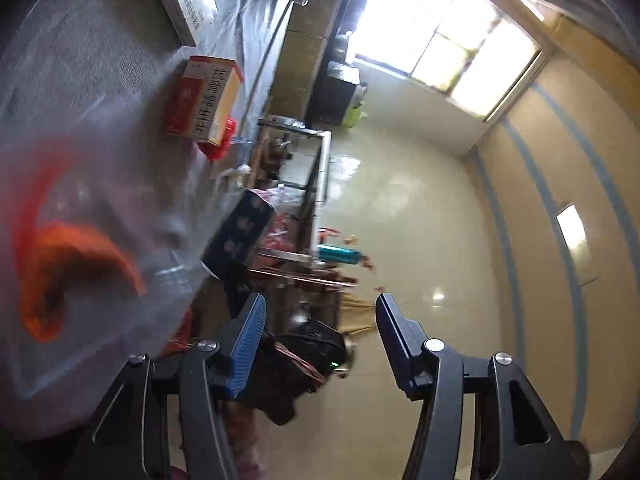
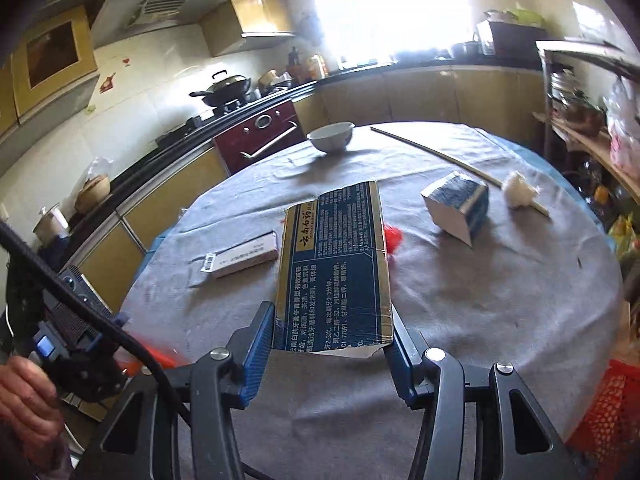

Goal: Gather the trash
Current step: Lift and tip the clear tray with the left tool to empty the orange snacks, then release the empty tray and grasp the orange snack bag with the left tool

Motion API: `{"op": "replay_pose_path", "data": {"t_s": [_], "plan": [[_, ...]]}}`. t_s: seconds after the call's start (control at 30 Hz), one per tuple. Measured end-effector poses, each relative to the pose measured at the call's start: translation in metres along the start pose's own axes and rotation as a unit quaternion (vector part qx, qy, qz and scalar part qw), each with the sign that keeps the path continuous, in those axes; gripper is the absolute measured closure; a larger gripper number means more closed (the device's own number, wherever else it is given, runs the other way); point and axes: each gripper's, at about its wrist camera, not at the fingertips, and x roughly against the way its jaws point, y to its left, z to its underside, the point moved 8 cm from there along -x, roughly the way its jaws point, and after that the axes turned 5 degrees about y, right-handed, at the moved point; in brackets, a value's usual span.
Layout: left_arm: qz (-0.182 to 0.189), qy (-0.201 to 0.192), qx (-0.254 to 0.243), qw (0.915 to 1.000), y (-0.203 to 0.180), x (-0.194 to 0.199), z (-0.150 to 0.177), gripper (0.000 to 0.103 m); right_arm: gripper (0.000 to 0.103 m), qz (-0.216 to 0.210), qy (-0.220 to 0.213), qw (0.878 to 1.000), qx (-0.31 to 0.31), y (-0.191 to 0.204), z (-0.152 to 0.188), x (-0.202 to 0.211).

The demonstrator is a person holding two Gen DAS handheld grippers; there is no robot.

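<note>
The right gripper (image 2: 332, 334) clamps a flattened dark-blue toothpaste box (image 2: 334, 268) printed with Chinese text, its long axis pointing away toward the white bowl (image 2: 330, 136) over the grey-clothed worktop (image 2: 480, 300). The left gripper (image 1: 320, 322) stands part open with nothing between its fingers.

Four boxes are counted: a blue box (image 2: 334, 268), a white box (image 2: 244, 255), a crumpled carton (image 2: 458, 210) and a red box (image 1: 204, 100). One bowl (image 2: 331, 137), one stick (image 2: 436, 156) and one wok (image 2: 224, 90) are seen.
</note>
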Motion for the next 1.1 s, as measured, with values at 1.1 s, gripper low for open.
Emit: {"op": "replay_pose_path", "data": {"t_s": [1.1], "plan": [[-0.442,-0.143,-0.131,0.8757,0.009,0.118,-0.001,0.029,0.048,-0.041,0.007,0.998,-0.04,-0.021,0.021,0.002]]}}
